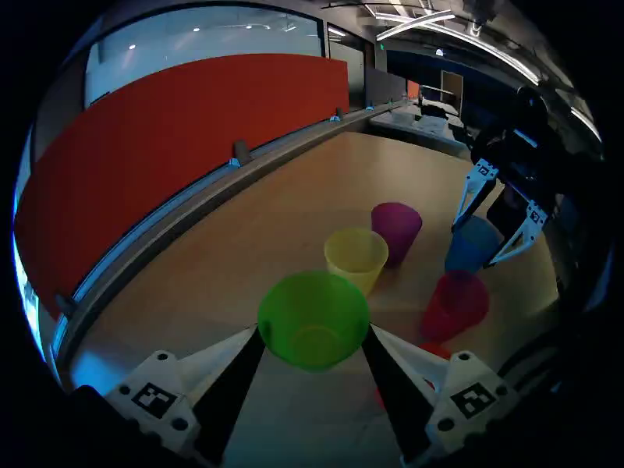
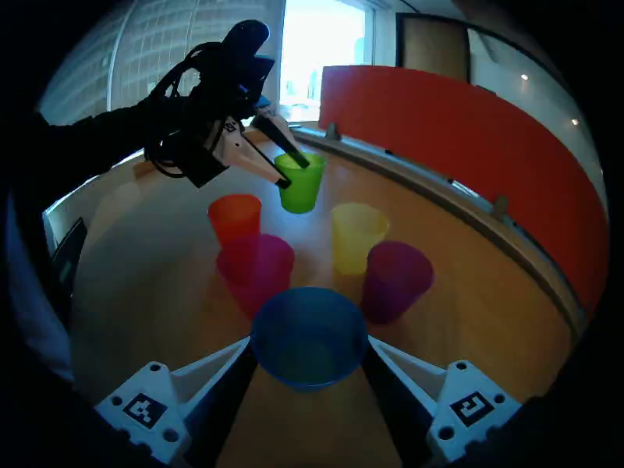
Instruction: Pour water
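The green cup (image 1: 313,316) sits gripped between the left gripper's (image 1: 313,334) fingers, the blue cup (image 2: 309,337) between the right gripper's (image 2: 310,347). Both are upright, likely so nothing spills before pouring. A yellow cup (image 1: 356,257) waits at one o'clock on the table (image 1: 257,226).

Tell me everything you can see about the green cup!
The green cup looks like see-through plastic, wider at its round open rim than at its bottom. It is upright, mouth up, and the left tongs press on its two sides. In the left gripper view the yellow cup is just behind it, above the wooden table. I cannot tell whether it rests on the table or is lifted a little, or whether there is water inside.
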